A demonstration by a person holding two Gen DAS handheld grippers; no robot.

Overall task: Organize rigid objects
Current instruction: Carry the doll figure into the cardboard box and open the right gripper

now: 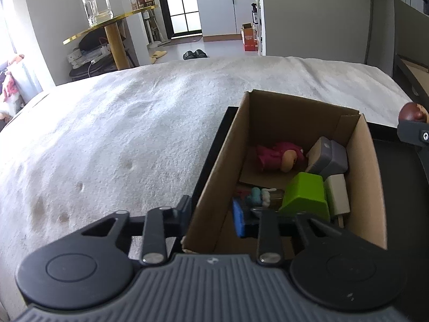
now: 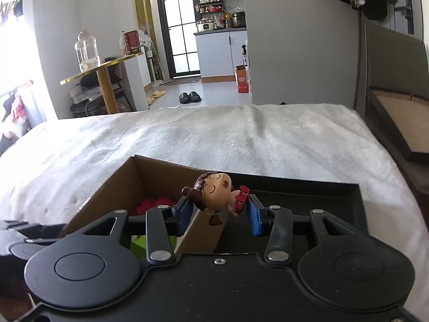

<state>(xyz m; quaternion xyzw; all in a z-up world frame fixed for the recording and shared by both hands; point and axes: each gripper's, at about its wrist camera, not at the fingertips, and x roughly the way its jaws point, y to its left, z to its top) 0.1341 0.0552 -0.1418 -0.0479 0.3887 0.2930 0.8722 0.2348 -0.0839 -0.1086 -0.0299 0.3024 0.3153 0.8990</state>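
A cardboard box (image 1: 364,174) sits in a black tray (image 2: 321,187) on the white blanket. Inside lie a pink doll (image 1: 278,158), a grey block (image 1: 327,158), a green block (image 1: 305,196), a white charger (image 1: 337,196) and a small teal toy (image 1: 257,196). My left gripper (image 1: 213,214) straddles the box's near left wall, one finger outside and the blue pad inside, with a gap left. My right gripper (image 2: 219,212) is shut on a brown-haired figurine (image 2: 214,190), held above the box's right wall (image 2: 203,230). The figurine's head (image 1: 413,112) also shows at the right edge of the left wrist view.
The white blanket (image 1: 120,134) covers a bed that stretches left and ahead of the box. A dark headboard and frame (image 2: 396,123) stand at the right. Beyond the bed are a gold table (image 1: 107,24) with a glass jar, slippers and a kitchen doorway.
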